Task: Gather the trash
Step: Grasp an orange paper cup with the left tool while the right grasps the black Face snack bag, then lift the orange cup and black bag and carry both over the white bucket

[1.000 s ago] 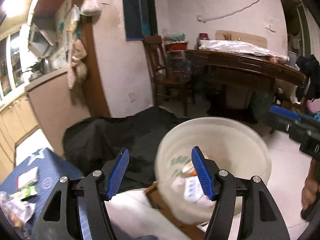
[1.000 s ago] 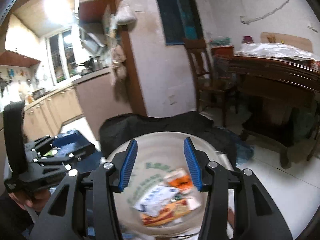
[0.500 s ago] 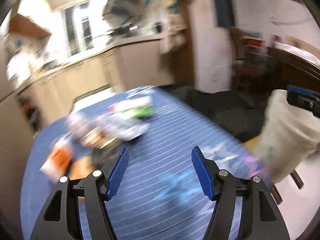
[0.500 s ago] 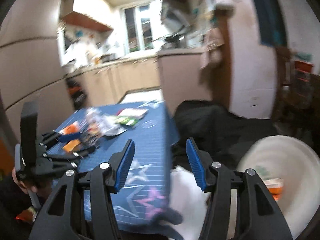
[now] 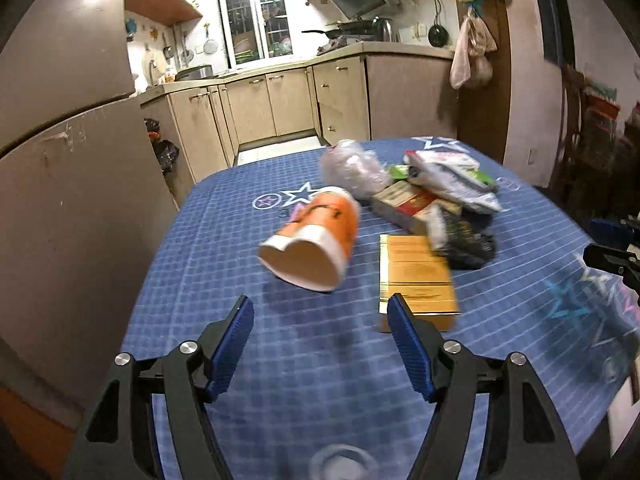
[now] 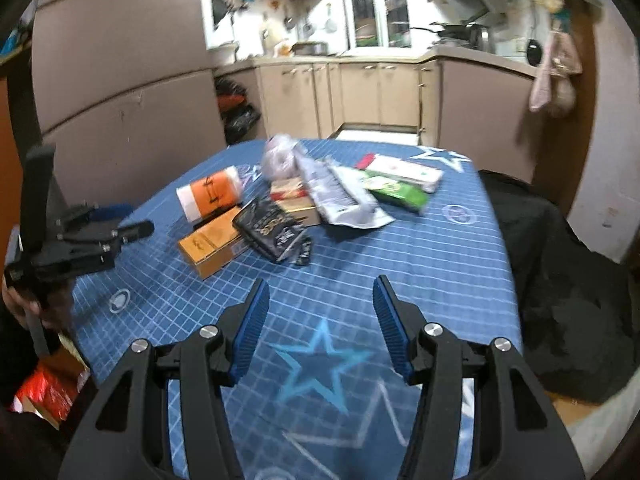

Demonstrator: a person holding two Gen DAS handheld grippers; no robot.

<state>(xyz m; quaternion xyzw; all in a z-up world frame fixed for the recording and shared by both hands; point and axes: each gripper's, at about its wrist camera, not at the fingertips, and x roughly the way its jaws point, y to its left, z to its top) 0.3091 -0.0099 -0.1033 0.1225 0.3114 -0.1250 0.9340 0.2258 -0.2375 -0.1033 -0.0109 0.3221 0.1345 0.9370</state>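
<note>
Across the far half of the tabletop (image 5: 248, 364) lies the trash, bunched in one loose heap on the blue gridded cloth with stars. An orange paper cup (image 5: 316, 236) lies on its side at the heap's left, mouth toward the left wrist camera. Just right of it sits a flat yellow box (image 5: 416, 276), and against the box's far right corner a crumpled black wrapper (image 5: 468, 236). Behind these are a red and cream carton (image 5: 408, 204), a silver foil bag (image 5: 456, 184), a green packet (image 6: 400, 192) and a balled clear plastic bag (image 5: 352, 168), touching or overlapping one another.

The left gripper (image 5: 320, 340) hangs over the near part of the cloth, short of the cup and box; its fingers have just been opening and stand apart with nothing between them. The right gripper (image 6: 320, 320) hovers over bare cloth above a blue star, also just opened wider and empty, well short of the heap.

Near cloth under both grippers is free of litter, so the open room lies on this side. On the left the tabletop's edge runs close beside a tall brown cabinet (image 5: 72, 184). On the right a black cloth (image 6: 560, 280) is heaped right beside the edge. Something red (image 6: 44, 392), perhaps a bag, shows blurred below the near left corner.
</note>
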